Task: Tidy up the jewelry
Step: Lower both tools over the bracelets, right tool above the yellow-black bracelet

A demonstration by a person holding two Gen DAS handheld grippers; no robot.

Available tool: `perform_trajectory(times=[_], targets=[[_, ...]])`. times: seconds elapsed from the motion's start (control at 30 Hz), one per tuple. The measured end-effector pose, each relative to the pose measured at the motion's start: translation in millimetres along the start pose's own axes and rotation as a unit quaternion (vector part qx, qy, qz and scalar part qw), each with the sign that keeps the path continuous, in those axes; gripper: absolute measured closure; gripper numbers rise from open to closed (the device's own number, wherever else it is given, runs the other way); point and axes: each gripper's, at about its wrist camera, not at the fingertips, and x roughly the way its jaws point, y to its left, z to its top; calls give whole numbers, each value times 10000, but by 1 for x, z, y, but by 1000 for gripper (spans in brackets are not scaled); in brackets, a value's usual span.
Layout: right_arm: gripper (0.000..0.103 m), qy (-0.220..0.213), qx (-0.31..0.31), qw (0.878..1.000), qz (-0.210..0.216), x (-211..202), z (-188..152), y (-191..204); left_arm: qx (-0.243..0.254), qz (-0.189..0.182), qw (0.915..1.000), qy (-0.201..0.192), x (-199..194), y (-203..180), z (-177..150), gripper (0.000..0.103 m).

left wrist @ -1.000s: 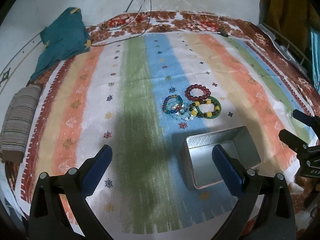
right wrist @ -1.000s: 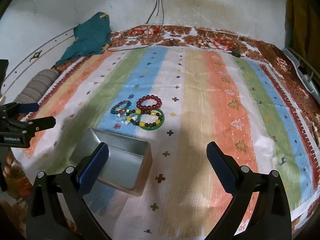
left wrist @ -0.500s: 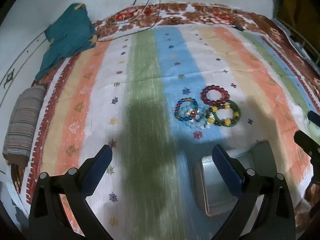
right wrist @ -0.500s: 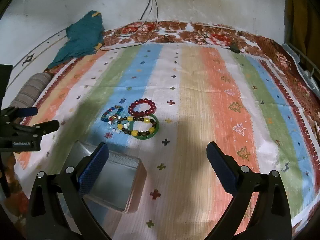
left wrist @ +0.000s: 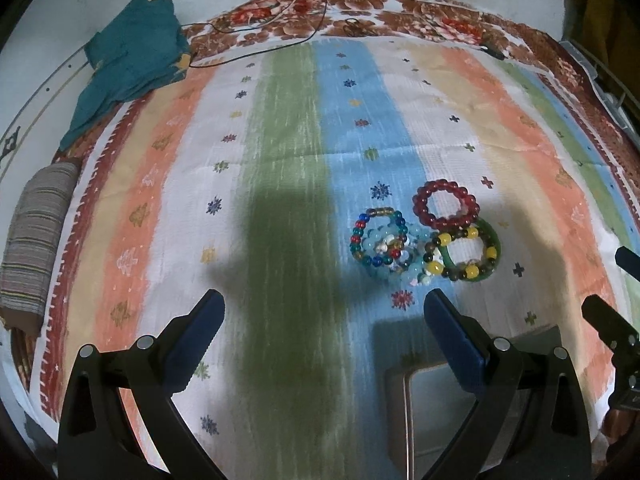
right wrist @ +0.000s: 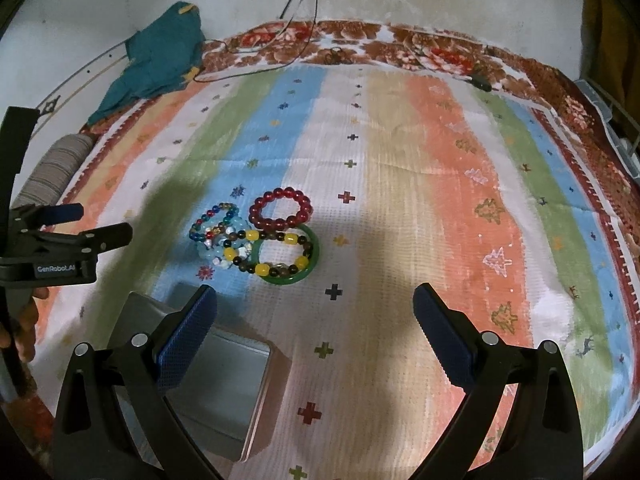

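Striped bedspread [right wrist: 400, 184] held the bracelets [right wrist: 256, 240] in one touching cluster beyond the tin [right wrist: 224, 392]. Both grippers, left gripper [left wrist: 324, 320] and right gripper [right wrist: 316, 312], hovered with fingers apart, empty. You needed to single out the red bracelet [left wrist: 446, 205] first.

A teal crumpled cloth [left wrist: 132, 56] lies at the striped woven bedspread's [left wrist: 280, 128] far left corner. A grey striped rolled fabric [left wrist: 34, 232] sits nearer, and black thin cables [right wrist: 298, 12] trail from the wall.
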Motion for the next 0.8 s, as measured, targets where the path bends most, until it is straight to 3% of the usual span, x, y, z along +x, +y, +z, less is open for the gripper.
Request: perform_trajectory(times=[0.13, 0.27, 0.8], targets=[[4, 128, 40, 9999, -29, 13, 3, -3, 18, 45, 10000, -6, 9, -3, 8, 6], [4, 256, 48, 9996, -48, 25, 6, -3, 305, 314, 9990, -56, 18, -10, 12, 6], [4, 238, -107, 9995, -181, 47, 26, 4, 148, 236, 9995, 152, 48, -1, 27, 6]])
